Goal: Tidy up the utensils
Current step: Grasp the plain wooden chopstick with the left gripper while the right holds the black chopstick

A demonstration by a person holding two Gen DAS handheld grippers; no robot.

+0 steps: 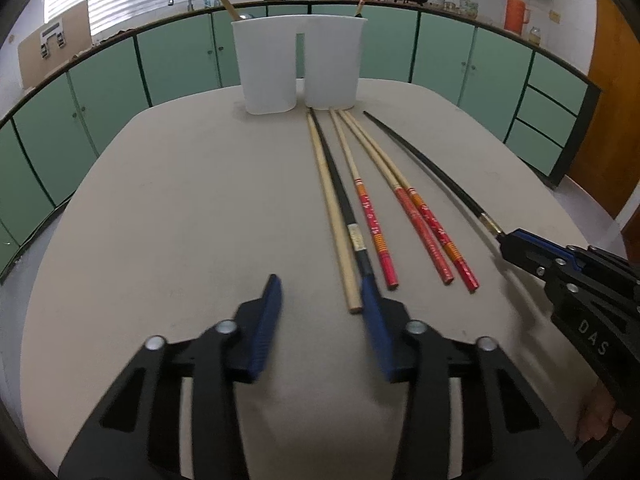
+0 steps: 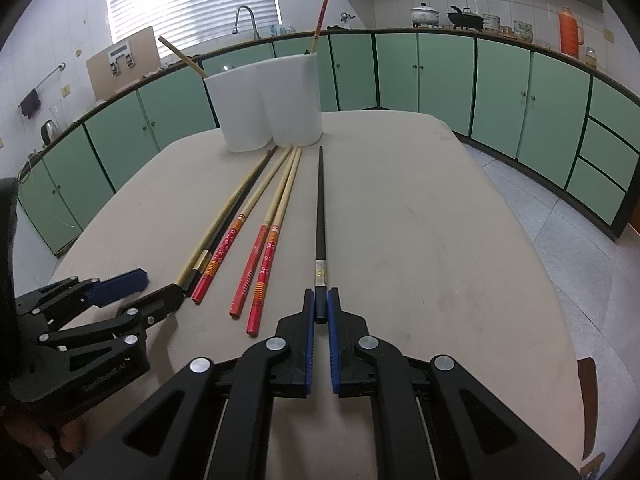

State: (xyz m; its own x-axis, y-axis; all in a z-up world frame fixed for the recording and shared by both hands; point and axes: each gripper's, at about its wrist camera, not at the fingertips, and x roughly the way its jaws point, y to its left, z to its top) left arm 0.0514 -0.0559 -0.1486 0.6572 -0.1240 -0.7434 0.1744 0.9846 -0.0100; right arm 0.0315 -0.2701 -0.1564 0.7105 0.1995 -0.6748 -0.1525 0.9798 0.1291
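Note:
A white two-cup holder [image 1: 276, 68] [image 2: 248, 108] stands at the table's far edge. A wooden chopstick leans in its left cup and a red one stands in its right cup. On the table lie a plain wooden chopstick [image 1: 332, 208], a black chopstick [image 1: 340, 200] and three red-handled chopsticks [image 1: 372, 224] [image 2: 256, 256]. My left gripper [image 1: 320, 280] [image 2: 154, 288] is open at their near ends. The wooden one's end lies just inside its right finger. My right gripper [image 2: 320, 296] [image 1: 502, 240] is shut on the end of another black chopstick [image 2: 320, 208] [image 1: 424, 164], which lies along the table.
Green cabinets [image 2: 500, 92] run around the room behind the beige table [image 1: 180, 208]. On the counter are a tap [image 2: 246, 20], pots and an orange flask [image 2: 570, 32]. Tiled floor [image 2: 560, 220] lies past the table's right edge.

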